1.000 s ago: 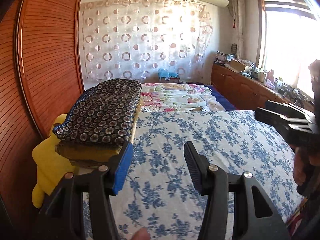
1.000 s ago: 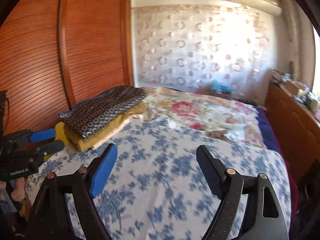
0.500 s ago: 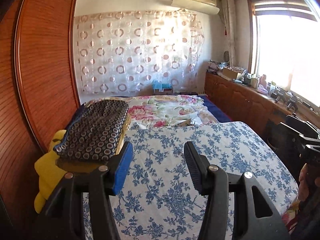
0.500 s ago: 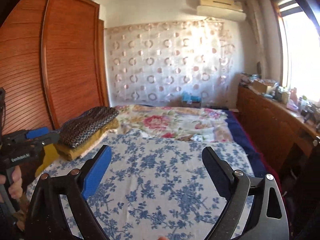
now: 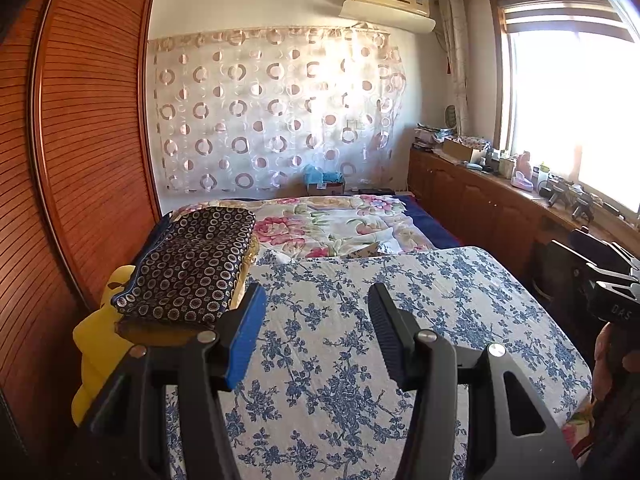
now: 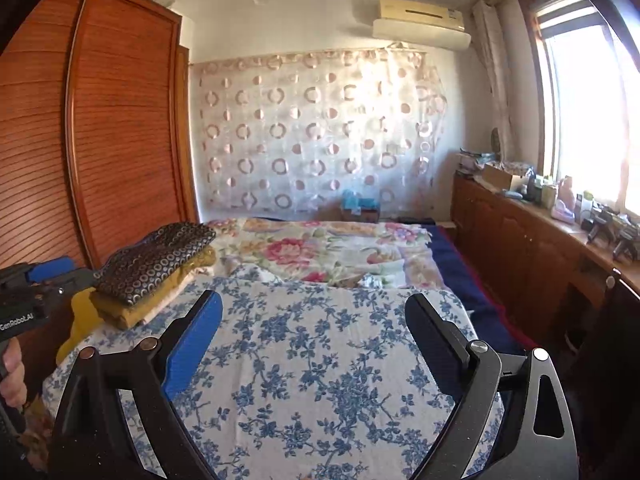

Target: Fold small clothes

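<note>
A stack of folded clothes lies at the bed's left edge: a dark circle-patterned piece (image 5: 188, 268) on top of a mustard piece (image 6: 120, 312); the stack also shows in the right wrist view (image 6: 156, 260). My left gripper (image 5: 316, 320) is open and empty, held above the blue floral sheet (image 5: 360, 360), just right of the stack. My right gripper (image 6: 312, 328) is open and empty above the same sheet (image 6: 320, 380). The left gripper also shows at the left edge of the right wrist view (image 6: 52, 276).
A yellow plush toy (image 5: 96, 352) sits left of the stack against the wooden wardrobe (image 5: 80, 160). A flowered quilt (image 5: 328, 224) covers the far half of the bed. A wooden cabinet (image 5: 480, 200) with clutter runs under the window on the right.
Both grippers have pulled back and tilted up from the bed, so more of the room and ceiling shows. Both stay open and empty.
</note>
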Demonstrator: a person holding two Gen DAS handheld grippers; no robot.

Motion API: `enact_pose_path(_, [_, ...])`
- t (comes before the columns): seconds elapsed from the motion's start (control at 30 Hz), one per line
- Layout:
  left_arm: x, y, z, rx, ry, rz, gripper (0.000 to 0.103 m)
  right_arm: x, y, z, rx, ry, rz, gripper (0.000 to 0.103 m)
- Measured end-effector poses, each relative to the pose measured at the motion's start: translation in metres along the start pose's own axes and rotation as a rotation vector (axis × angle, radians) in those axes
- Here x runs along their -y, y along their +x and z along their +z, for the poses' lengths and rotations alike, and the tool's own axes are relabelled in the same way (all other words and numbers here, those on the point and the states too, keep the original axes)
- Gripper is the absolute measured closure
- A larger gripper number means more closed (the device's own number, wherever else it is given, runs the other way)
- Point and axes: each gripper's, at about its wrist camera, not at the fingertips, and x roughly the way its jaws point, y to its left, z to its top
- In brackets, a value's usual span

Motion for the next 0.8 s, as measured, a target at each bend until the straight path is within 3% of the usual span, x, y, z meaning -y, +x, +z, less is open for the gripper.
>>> enact_pose_path(0.8, [0.0006, -0.0027, -0.0033, 0.008, -0.001, -0.005, 0.05, 0.0033, -0.0013, -0.0007, -0.001, 0.004, -0.004, 0.009])
